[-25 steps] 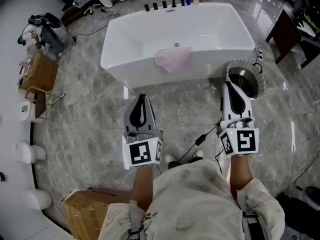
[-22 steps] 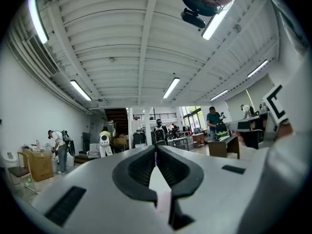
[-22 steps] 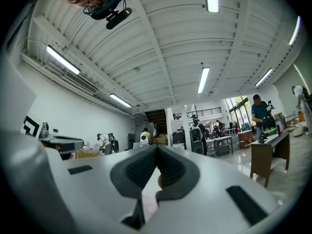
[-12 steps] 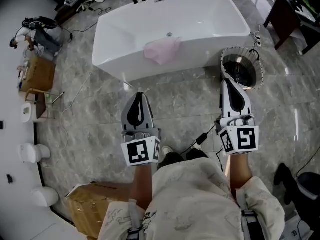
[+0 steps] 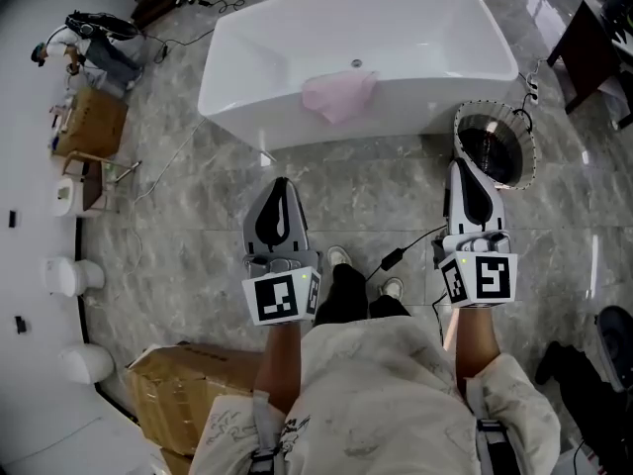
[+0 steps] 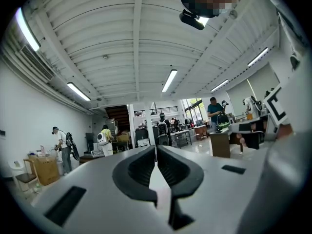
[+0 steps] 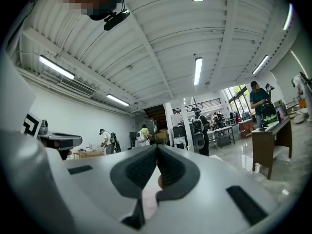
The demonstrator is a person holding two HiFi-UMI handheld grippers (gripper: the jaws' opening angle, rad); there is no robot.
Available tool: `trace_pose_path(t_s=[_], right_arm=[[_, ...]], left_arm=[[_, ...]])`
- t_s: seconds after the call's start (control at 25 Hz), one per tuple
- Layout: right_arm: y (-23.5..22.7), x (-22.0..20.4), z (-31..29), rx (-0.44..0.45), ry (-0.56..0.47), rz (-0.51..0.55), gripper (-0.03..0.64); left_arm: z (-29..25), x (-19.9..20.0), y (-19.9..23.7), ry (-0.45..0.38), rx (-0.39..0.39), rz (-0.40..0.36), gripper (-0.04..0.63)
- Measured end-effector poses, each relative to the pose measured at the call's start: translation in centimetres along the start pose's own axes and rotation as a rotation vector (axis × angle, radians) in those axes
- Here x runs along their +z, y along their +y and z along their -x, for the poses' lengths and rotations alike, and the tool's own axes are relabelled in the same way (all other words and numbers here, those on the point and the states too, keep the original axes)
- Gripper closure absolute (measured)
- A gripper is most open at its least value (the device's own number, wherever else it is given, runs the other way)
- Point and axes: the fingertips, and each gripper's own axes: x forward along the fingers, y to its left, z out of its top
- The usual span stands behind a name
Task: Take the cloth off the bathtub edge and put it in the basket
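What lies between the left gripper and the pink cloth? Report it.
In the head view, only bare grey floor and the white outer wall of the bathtub lie between the left gripper and the cloth.

We read this as large open lab or test hall — ribbed white ceiling [image 6: 97, 38], strip lights [image 6: 170, 80], desks [image 7: 269, 136], people [image 6: 61, 143] standing about. Bathroom mock-up within it — freestanding white bathtub [image 5: 415, 115] on grey marble-look floor [image 5: 178, 226], cardboard boxes [image 5: 183, 404], loose cables [image 5: 394, 260].

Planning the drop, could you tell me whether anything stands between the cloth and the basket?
Nothing visible does: the cloth hangs on the bathtub edge, and the basket stands on the floor by its right corner.
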Motion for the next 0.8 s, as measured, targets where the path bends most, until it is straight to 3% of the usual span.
trace_pose_path(t_s=[0.36,0.8], right_arm=[[0.8,0.3,-4.1,-0.009,0.021,0.041,0.627],[4.6,1.7,-13.1,0.004,-0.005,0.126,0.626]], left_arm=[[-3.7,-0.5,2.1,-0.021,-0.018,0.006,0.581],[-9.7,-0.5,9.2,-0.077,-0.011,0.063,0.581]])
